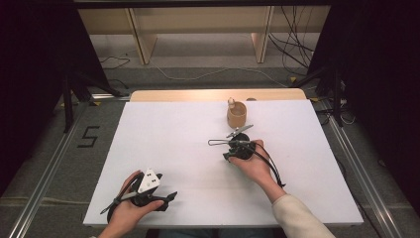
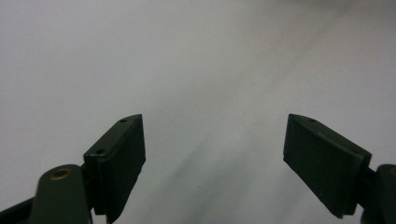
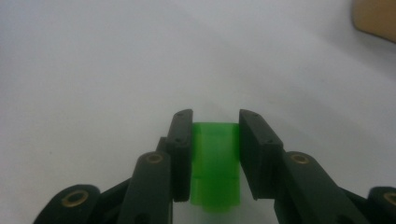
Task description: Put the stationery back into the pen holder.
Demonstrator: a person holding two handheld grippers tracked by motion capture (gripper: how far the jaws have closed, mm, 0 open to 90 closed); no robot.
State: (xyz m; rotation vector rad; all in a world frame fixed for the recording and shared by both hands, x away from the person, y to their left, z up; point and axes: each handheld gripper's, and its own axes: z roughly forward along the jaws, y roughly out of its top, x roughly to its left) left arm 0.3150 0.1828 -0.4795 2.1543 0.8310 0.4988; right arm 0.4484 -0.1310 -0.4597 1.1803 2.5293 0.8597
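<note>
The right gripper (image 3: 215,158) is clamping a green block (image 3: 215,163) above the white table (image 1: 173,144). The left gripper (image 2: 214,163) is resting with jaws apart, holding nothing.

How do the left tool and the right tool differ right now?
The left tool stands open with nothing between its jaws, while the right tool is shut on a green block. The left tool sits near the front edge of the white table; the right tool is farther in, close to the wooden cup. Both are black, two-jawed and hand-held.
</note>
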